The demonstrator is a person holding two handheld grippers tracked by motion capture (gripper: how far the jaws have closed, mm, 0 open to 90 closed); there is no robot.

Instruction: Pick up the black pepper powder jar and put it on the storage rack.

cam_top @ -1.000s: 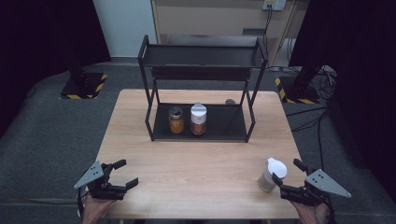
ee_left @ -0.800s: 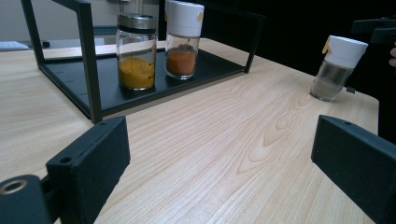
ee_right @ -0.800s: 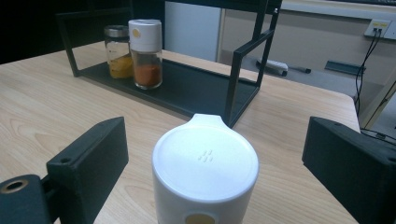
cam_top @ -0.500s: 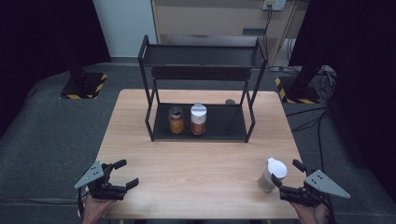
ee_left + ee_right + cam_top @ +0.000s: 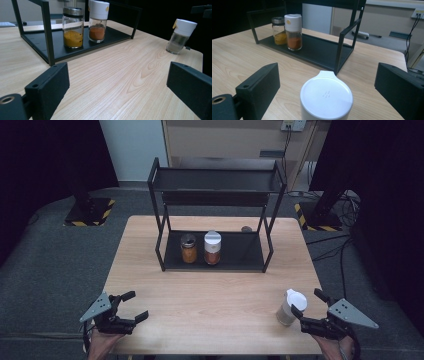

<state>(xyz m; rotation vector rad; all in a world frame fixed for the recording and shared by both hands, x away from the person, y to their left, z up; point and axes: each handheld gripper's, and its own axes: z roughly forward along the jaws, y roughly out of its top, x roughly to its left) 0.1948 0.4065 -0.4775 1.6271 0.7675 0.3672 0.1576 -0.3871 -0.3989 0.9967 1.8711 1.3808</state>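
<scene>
The shaker point(image 5: 291, 307) stands upright near the counter's near right corner, white cap up, pale contents showing through the glass in the left gripper view point(image 5: 180, 35). The right tongs point(image 5: 306, 306) sit right at it, jaws apart and just opened wider, with the shaker between them but no pad pressing on it; the right gripper view looks down on the cap point(image 5: 326, 96) with a clear gap to each jaw. I judge the spread is meant to clear the cap before any squeeze, or to let go cleanly; which one I cannot tell.

Further out, the left tongs point(image 5: 135, 306) hover over the near left corner of the counter point(image 5: 210, 295), jaws apart and empty, well away from everything. They look parked, keeping out of the other hand's way.

Toward the far edge stands the black rack point(image 5: 215, 215), with two tiers and its long side facing the person. On its bottom tray two jars stand side by side, just apart: a steel-lidded one with yellow powder point(image 5: 188, 248) and a white-capped one with orange powder point(image 5: 212, 248). They crowd the tray's left half, so the right half is bare, likely the spot kept for the shaker. A small dark thing point(image 5: 246, 228) lies behind the rack, too small to make out.
</scene>
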